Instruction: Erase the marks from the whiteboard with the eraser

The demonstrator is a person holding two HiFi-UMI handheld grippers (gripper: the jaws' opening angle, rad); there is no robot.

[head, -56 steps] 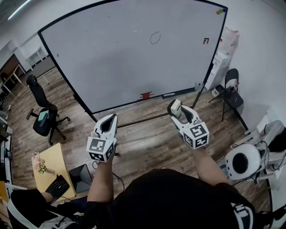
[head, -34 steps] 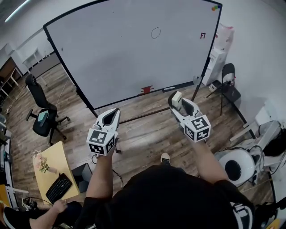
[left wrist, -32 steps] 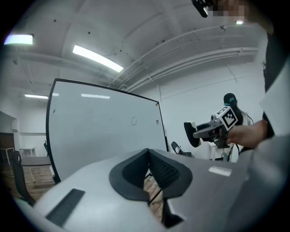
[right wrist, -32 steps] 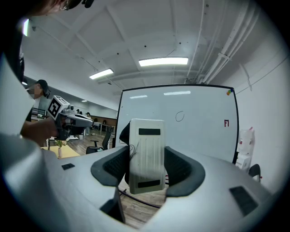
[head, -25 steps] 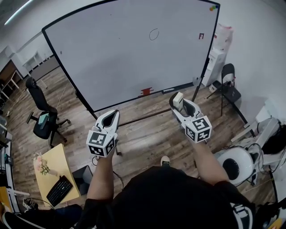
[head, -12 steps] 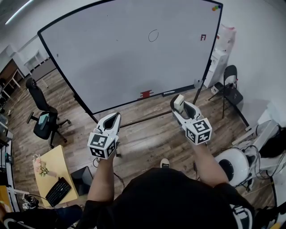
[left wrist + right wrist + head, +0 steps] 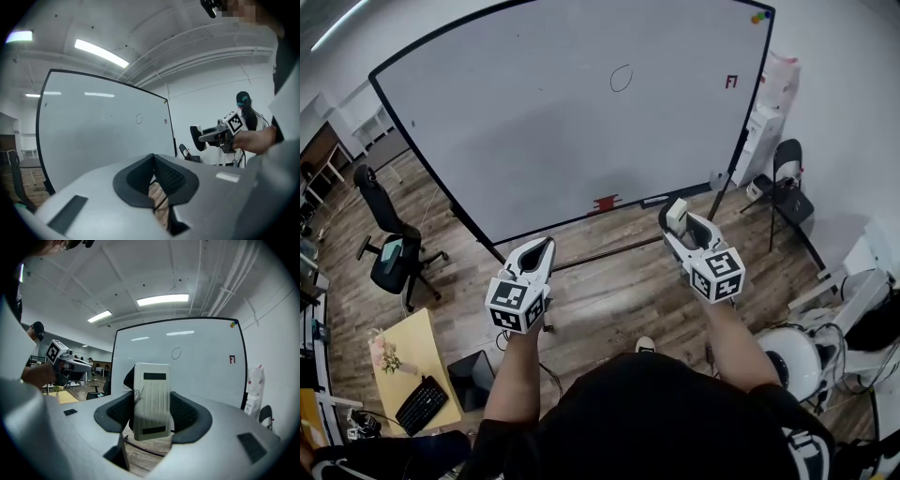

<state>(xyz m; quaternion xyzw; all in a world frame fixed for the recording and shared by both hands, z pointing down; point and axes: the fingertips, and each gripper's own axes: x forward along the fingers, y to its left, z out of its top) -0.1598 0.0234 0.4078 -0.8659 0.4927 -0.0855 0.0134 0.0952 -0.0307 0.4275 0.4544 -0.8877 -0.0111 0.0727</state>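
The eraser is held upright between the jaws of the right gripper, which are clamped on its two sides; in the right gripper view its pale ribbed back, crossed by two dark strips, is turned toward the camera. Nothing is held by the left gripper: its jaws are brought together so that the dark pads meet. Both grippers are raised in front of the person, well apart from the whiteboard, which is stood on the wood floor ahead. Two marks are seen on the board: a small black oval near the top middle and a small red mark toward the upper right. A few coloured magnets are stuck at the board's top right corner, and a red item is seen at its bottom edge. In the head view an office chair is placed left of the board and a dark folding chair to its right.
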